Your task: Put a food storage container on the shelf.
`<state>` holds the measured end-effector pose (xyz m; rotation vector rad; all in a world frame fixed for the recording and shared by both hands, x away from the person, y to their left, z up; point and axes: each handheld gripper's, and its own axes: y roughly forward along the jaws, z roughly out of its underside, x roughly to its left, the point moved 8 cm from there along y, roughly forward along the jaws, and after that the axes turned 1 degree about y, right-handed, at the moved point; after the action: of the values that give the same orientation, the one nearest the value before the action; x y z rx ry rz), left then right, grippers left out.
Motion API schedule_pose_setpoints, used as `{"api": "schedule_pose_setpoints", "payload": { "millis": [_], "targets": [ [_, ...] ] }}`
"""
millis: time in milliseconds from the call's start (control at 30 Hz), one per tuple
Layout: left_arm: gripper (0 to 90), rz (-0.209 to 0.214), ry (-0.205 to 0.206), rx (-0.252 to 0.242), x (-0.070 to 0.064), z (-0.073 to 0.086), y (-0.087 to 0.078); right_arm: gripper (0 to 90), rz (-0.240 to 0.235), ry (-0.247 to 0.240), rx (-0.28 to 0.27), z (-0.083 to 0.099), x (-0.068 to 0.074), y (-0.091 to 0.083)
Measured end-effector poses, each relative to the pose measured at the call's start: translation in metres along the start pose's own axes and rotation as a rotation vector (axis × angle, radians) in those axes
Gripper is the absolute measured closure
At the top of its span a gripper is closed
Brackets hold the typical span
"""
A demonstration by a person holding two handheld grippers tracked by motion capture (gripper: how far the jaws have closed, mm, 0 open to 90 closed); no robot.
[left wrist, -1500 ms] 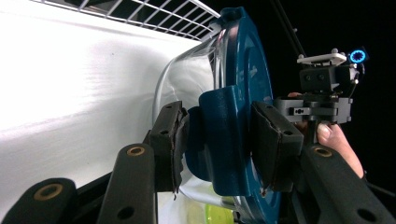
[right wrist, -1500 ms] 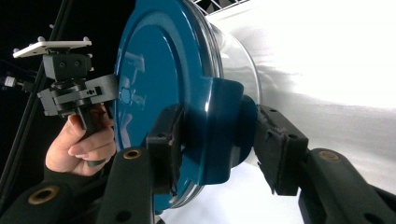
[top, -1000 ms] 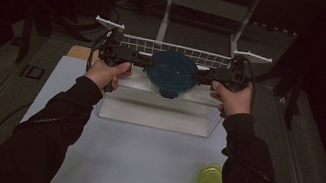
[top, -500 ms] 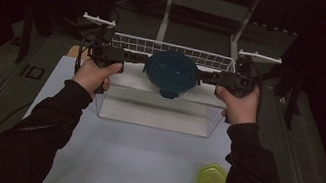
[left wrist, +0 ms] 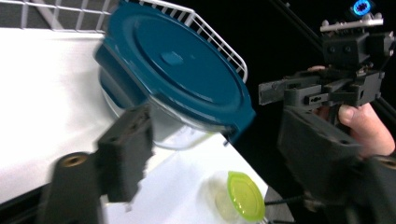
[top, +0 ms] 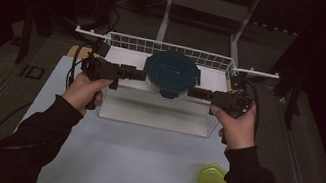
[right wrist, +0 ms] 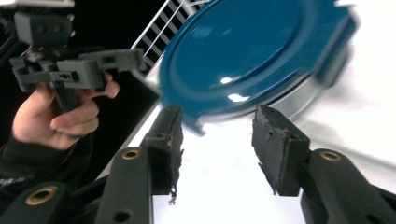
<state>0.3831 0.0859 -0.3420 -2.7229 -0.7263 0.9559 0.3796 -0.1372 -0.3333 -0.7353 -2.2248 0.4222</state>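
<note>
A round clear container with a dark blue lid (top: pixel 172 73) is over the white wire basket (top: pixel 168 49), which stands at the far side of the table. My left gripper (top: pixel 141 74) points at its left side, and my right gripper (top: pixel 192 91) points at its right side. In the left gripper view the container (left wrist: pixel 177 74) lies just beyond the wide-open left gripper (left wrist: pixel 219 149). The right gripper view shows the blue lid (right wrist: pixel 252 56) just past the tips of the open right gripper (right wrist: pixel 217 135). Neither gripper's jaws close on anything. Whether the container rests on the basket floor I cannot tell.
A small clear tub with a yellow-green lid (top: pixel 212 181) sits near the front right corner of the white table (top: pixel 137 168). The basket's wire wall (left wrist: pixel 215 37) rises behind the container. Dark floor and a metal stand lie beyond the table.
Both grippers have drawn outward, away from the container's sides. The container has stayed at about the same spot over the basket.
</note>
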Motion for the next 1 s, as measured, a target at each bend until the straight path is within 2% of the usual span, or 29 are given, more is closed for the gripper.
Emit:
{"api": "schedule_pose_setpoints", "payload": {
  "millis": [100,167,267,400,433,467,500,600,667,700,733,833,867,1000],
  "targets": [
    [14.1,-0.003,0.031,-0.006,-0.003,0.009,-0.001,54.6,-0.016,-0.020,0.015,0.009,0.008,0.004],
    [12.9,-0.012,0.068,-0.016,-0.004,0.015,-0.001,55.9,-0.021,-0.032,0.023,0.015,0.012,0.007],
    [2.0,-0.033,0.096,-0.029,-0.006,0.022,-0.001,57.9,-0.023,-0.048,0.035,0.022,0.018,0.012],
    [1.4,-0.045,0.150,-0.049,-0.010,0.038,-0.004,61.6,-0.018,-0.068,0.052,0.028,0.023,0.017],
    [1.4,-0.045,0.150,-0.049,-0.010,0.038,-0.004,61.6,-0.018,-0.068,0.052,0.028,0.023,0.017],
    [1.4,-0.054,0.188,-0.050,-0.013,0.046,-0.004,62.7,-0.014,-0.077,0.060,0.029,0.024,0.018],
    [1.4,-0.049,0.200,-0.048,-0.014,0.050,-0.004,68.8,-0.008,-0.089,0.065,0.031,0.027,0.021],
    [1.4,-0.050,0.236,-0.041,-0.018,0.065,-0.003,77.2,-0.009,-0.098,0.072,0.033,0.029,0.024],
    [1.4,-0.050,0.236,-0.041,-0.018,0.065,-0.003,77.2,-0.018,-0.095,0.076,0.034,0.029,0.027],
    [1.4,-0.068,0.272,-0.025,-0.020,0.076,-0.003,81.0,-0.018,-0.095,0.076,0.034,0.029,0.027],
    [1.4,-0.087,0.291,-0.022,-0.021,0.084,-0.004,89.8,-0.018,-0.097,0.098,0.038,0.031,0.033],
    [1.4,-0.089,0.296,-0.019,-0.021,0.092,-0.006,90.0,-0.012,-0.093,0.103,0.038,0.031,0.036],
    [1.4,-0.109,0.306,-0.025,-0.021,0.100,-0.007,90.0,-0.006,-0.083,0.099,0.037,0.030,0.038],
    [1.4,-0.130,0.335,-0.014,-0.021,0.116,-0.007,90.0,0.012,-0.070,0.096,0.033,0.025,0.042]
  ]
}}
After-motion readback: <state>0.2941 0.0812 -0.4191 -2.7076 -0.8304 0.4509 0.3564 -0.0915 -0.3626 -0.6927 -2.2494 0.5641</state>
